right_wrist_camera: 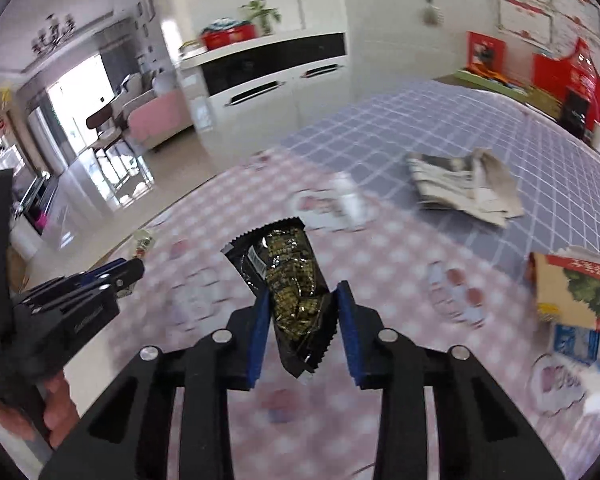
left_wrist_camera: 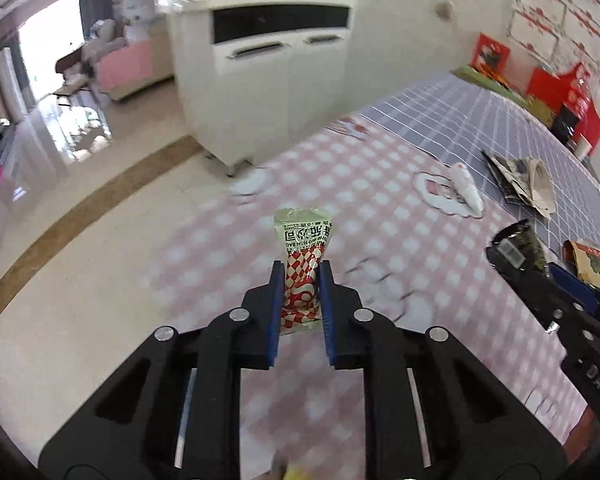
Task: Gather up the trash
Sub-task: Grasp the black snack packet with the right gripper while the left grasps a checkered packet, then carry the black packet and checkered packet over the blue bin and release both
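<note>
My left gripper is shut on a red-and-white checked snack wrapper with a green top, held above the pink checked tablecloth. My right gripper is shut on a black-and-gold snack packet, also held above the table. The right gripper with its black packet shows at the right edge of the left wrist view. The left gripper shows at the left of the right wrist view. A crumpled newspaper, a small white wrapper and a torn brown carton lie on the table.
The table has a pink checked cloth near me and a grey grid cloth beyond. Red boxes stand at its far right against the wall. A white cabinet stands past the table's left edge, with tiled floor to the left.
</note>
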Available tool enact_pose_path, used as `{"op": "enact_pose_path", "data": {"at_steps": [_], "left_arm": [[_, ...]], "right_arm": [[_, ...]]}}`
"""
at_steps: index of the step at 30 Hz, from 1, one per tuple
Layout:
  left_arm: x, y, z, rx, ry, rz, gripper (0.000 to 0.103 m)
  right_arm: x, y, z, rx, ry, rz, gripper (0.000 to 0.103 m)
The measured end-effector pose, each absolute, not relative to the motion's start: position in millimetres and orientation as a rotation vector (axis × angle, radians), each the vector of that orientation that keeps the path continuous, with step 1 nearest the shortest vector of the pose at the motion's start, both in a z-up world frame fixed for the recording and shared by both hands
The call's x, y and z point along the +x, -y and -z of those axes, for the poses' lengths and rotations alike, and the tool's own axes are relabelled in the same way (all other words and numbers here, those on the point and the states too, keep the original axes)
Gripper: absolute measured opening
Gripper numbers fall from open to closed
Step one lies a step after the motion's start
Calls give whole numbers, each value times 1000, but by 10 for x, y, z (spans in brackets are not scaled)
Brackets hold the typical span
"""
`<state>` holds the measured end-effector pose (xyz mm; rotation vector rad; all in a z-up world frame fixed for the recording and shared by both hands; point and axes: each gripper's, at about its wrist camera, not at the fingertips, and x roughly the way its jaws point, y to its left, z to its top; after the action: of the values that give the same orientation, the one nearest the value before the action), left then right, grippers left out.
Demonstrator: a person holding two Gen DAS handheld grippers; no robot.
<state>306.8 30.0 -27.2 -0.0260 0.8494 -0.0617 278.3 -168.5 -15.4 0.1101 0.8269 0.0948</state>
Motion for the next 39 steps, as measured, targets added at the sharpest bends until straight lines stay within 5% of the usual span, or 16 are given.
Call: {"op": "enact_pose_path", "data": {"at_steps": [12,39], "left_arm": [[1997,-1421,254,-148,-810,-136,17],[1581,-2463,1785,-368,-1143,-270,18]], "right_arm": [[2379,314,194,3,-845,-358,33],[2279,-1193,1604,-192,-1163,-479,33]]}}
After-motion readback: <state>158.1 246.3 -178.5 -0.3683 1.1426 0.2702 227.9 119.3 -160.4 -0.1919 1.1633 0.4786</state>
